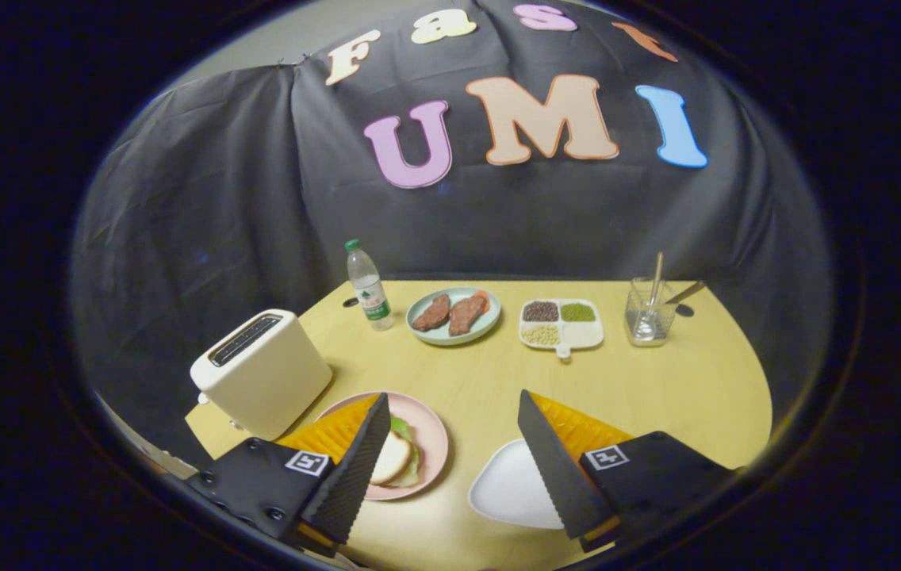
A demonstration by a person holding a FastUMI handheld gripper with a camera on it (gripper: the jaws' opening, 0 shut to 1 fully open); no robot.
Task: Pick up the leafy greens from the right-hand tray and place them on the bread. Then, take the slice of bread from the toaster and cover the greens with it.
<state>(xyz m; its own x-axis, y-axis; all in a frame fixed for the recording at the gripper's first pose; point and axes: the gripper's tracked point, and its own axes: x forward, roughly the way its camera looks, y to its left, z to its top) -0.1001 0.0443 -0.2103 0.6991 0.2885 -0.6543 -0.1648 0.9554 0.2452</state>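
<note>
While the hand-held gripper (pixel 450 468) hangs spread and empty, the bread (pixel 392 458) looks soft; pinch its crust lightly.

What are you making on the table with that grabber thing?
A sandwich. A person holds the gripper above the table with its fingers open and nothing in them. On the pink plate just ahead, a slice of bread sits on top of the greens, so it looks finished. The white tray is bare, and the toaster stands beside the plate.
</note>
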